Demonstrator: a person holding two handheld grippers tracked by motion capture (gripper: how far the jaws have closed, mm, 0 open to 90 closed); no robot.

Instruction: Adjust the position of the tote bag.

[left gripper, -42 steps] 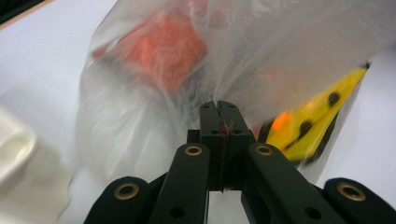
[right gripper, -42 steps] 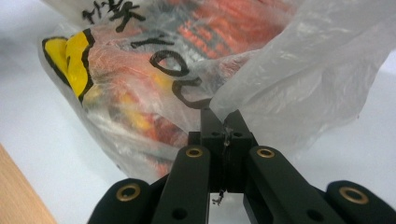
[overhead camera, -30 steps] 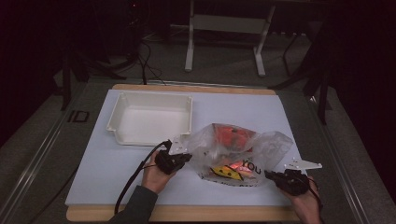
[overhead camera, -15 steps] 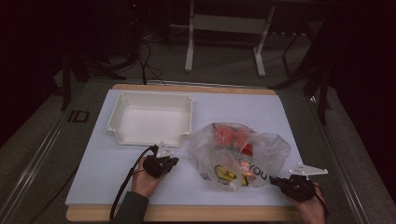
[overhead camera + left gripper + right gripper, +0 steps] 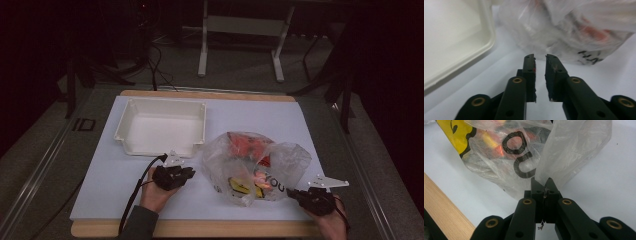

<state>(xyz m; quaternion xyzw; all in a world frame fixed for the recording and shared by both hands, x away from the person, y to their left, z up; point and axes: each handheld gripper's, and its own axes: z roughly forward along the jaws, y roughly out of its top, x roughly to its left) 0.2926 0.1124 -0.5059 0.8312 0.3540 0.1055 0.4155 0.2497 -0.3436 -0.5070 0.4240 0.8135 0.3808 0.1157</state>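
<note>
Lying at lower right of centre in the high view: plastic bag (image 5: 257,167). Pinching its edge, jaws together: right gripper (image 5: 543,185). Just opening, holding nothing, near bag and white tray (image 5: 162,126): left gripper (image 5: 540,58).

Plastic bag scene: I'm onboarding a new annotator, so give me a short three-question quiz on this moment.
1. True or false: the right gripper is clamped on the film of the plastic bag.
2. What lies between the jaws of the left gripper? A) bag film B) nothing C) the tray's rim
3. In the high view, on which side of the bag does the white tray sit?

Key: 1. True; the jaws pinch a fold of film. 2. B; they stand slightly apart, having just been opening, short of the bag. 3. To the bag's left and farther from the person.
</note>
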